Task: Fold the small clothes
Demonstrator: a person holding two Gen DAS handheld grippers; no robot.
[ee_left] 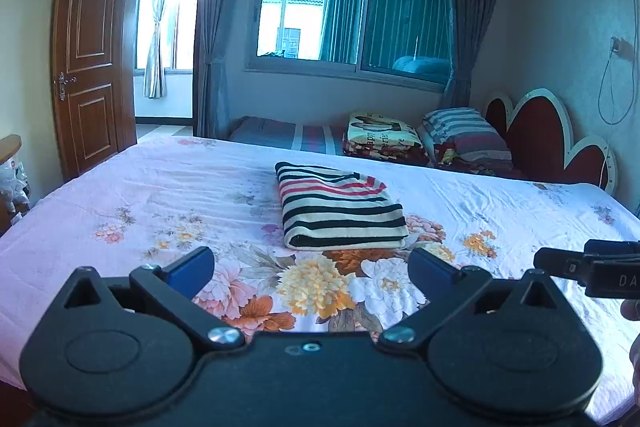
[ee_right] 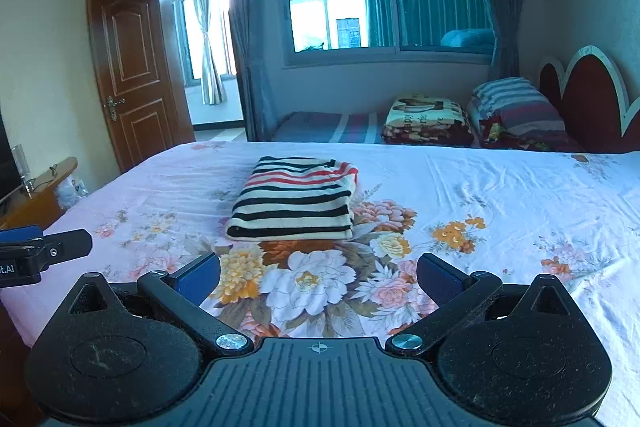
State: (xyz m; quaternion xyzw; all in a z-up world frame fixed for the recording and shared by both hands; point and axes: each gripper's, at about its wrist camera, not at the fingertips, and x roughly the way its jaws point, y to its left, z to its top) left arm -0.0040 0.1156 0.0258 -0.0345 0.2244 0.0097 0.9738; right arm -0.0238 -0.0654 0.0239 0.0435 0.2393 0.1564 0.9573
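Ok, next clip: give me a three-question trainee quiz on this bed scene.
1. True or false: the black, red and cream striped knit garment lies folded on the pink floral bedsheet.
2. What does the left gripper hold?
3. The right gripper is: A open, B shut.

Key: 1 true; 2 nothing, its jaws are apart; 3 A.

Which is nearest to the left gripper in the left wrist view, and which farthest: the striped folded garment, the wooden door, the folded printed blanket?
1. Striped folded garment, straight ahead on the bed.
2. Folded printed blanket, beyond the bed, right.
3. Wooden door, far left.
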